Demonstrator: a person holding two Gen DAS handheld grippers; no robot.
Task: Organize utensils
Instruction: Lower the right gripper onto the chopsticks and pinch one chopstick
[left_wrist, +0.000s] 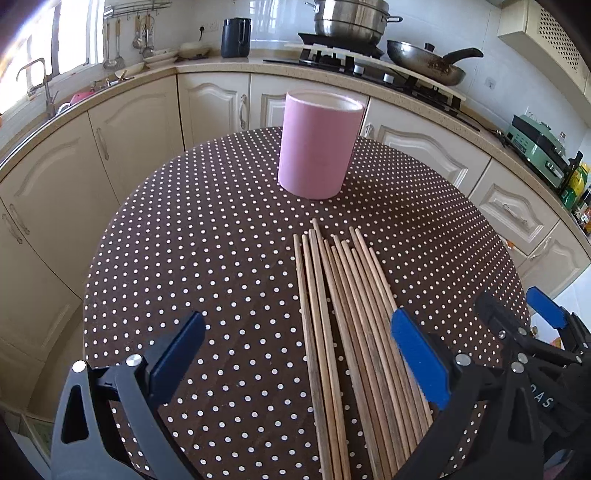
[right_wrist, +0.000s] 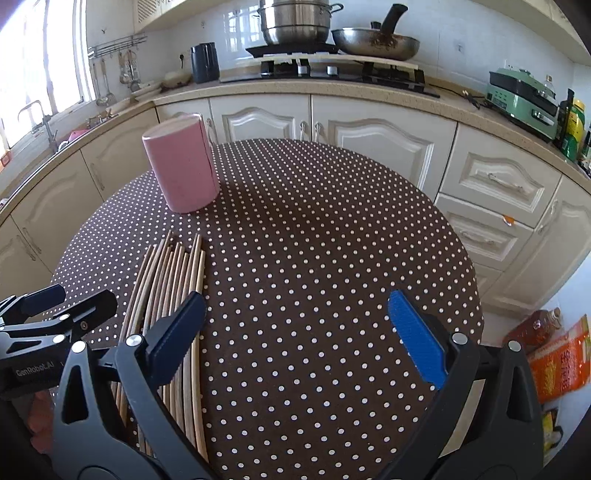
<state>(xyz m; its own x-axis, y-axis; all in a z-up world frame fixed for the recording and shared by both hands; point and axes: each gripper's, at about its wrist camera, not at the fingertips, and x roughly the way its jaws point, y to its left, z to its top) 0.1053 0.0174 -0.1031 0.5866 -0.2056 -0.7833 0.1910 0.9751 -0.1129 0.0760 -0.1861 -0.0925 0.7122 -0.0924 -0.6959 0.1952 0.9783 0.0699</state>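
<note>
Looking along the left gripper (left_wrist: 297, 350): blue ribbed pads spread wide, released, grasping nothing, matte black frame and silver rivets below. Between the pads, lying flat on a round table (left_wrist: 184, 240) under brown cloth dotted white, a loose bundle of slim wooden chopsticks (left_wrist: 343, 314), tapered tips fanned toward a pink cup (left_wrist: 319, 147). Cup cylindrical, matte, upright near the far edge, just beyond the tips, apart from them. At far right, part of the right gripper (left_wrist: 524, 317), black with blue pads, level with the bundle's right side. Behind, cream panelled cabinets (left_wrist: 207, 107), a speckled counter, a steel pot (left_wrist: 351, 20) and a wok (left_wrist: 424, 61) on the stove.

Looking along the right gripper (right_wrist: 297, 350): pads likewise parted, unclenched, empty, over bare dotted cloth. Chopsticks (right_wrist: 173, 280) to the left, partly hidden behind the left pad, pale and curved by the lens. Pink cup (right_wrist: 183, 166) standing at the table's (right_wrist: 332, 221) far left, past the tips. Left gripper (right_wrist: 55, 302) at the lower left edge, fingers parted over the bundle's outer side. Green appliance (right_wrist: 524, 99) on the counter at right; orange bags (right_wrist: 557, 362) on the floor.
</note>
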